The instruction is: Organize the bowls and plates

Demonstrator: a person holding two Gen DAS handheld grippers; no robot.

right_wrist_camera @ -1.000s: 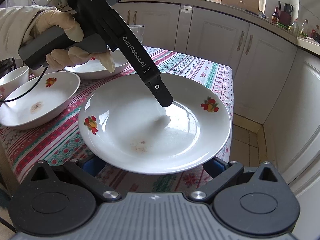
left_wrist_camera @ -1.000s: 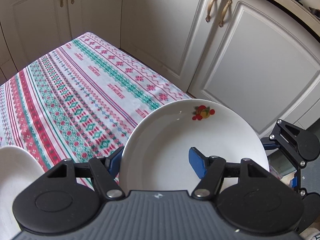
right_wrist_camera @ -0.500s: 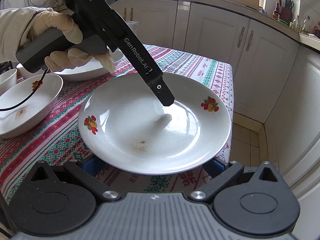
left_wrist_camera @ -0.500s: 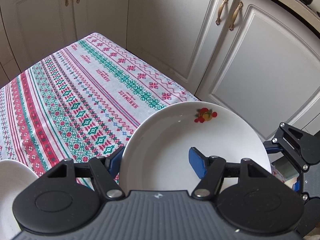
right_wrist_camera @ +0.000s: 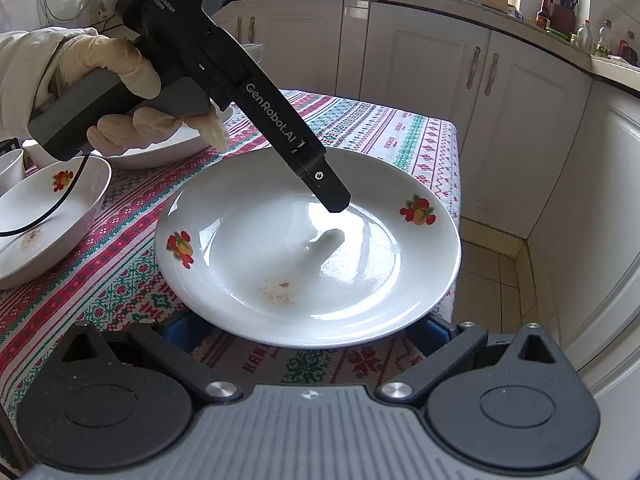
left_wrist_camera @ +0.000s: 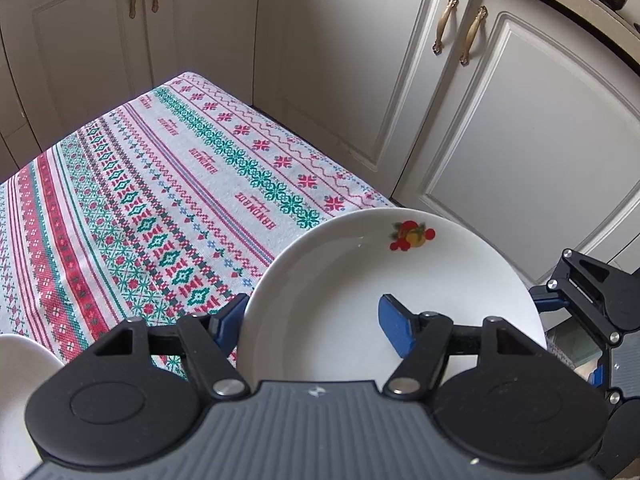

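Plate (right_wrist_camera: 280,248) sits on the tablecloth (left_wrist_camera: 160,200), lower middle of my right view. My left tongs (left_wrist_camera: 310,320) have just been opening, its rim between them, unclamped. My right tongs (right_wrist_camera: 308,330) stand apart under its near edge. The bowl (right_wrist_camera: 48,216) and second plate (right_wrist_camera: 160,152) at left remain unstacked; I judge most sorting remains.

White plate (right_wrist_camera: 280,248) with red-yellow fruit motifs; red-green-white patterned tablecloth (left_wrist_camera: 160,200); blue-padded fingers (left_wrist_camera: 394,326).
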